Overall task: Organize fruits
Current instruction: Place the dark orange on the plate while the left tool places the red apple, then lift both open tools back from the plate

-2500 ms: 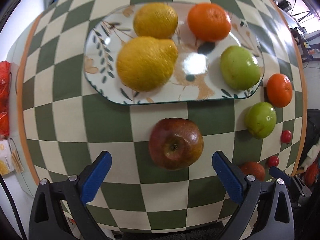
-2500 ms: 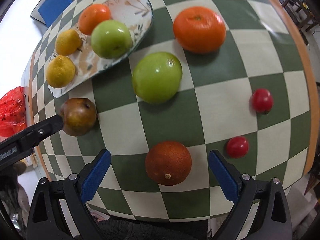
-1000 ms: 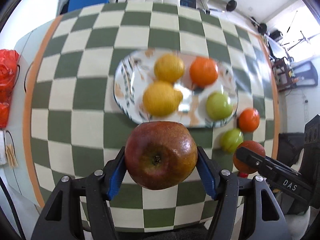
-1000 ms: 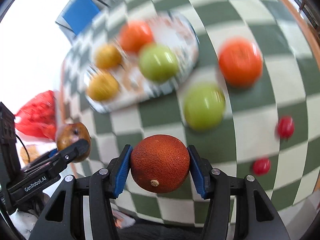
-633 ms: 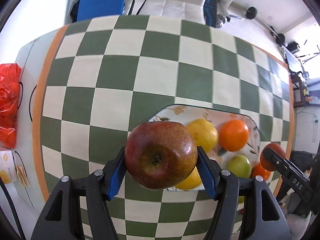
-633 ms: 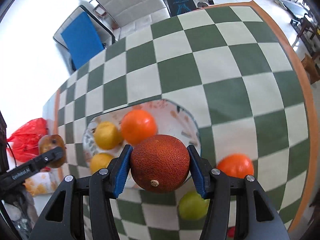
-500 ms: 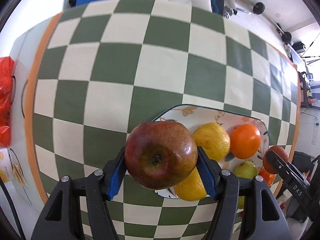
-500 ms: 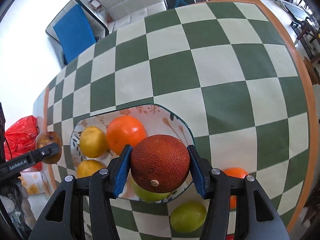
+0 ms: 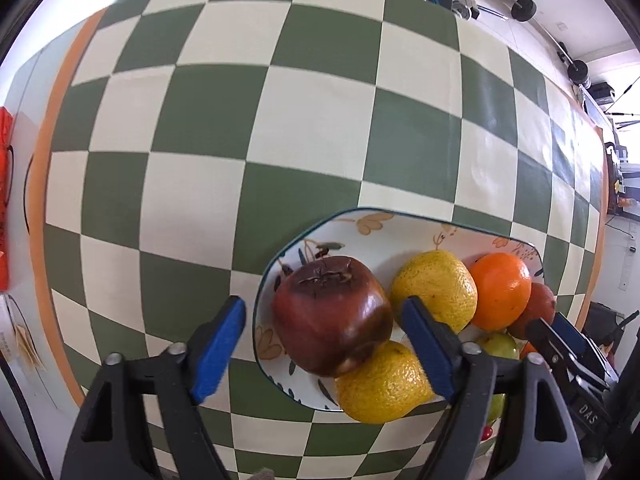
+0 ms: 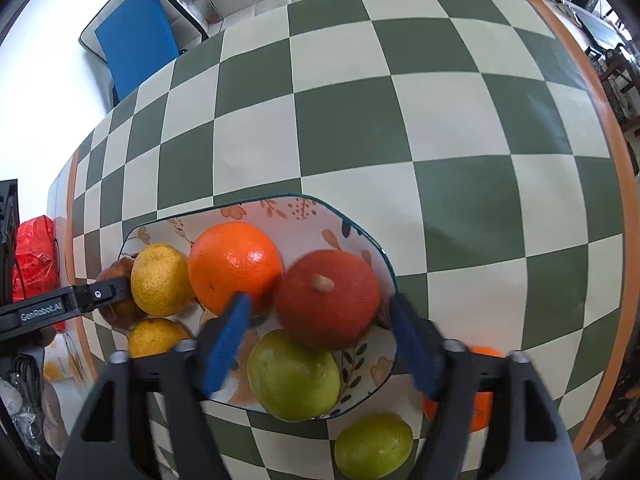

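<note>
Fruit release onto plate
Red apple at plate's left end, dark orange at right end; both grippers opening, pads clear. Lift straight up; avoid nudging neighbours.

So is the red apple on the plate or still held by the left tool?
On the plate. The apple lies loose there; the left tool is opening, pads clear.
</note>
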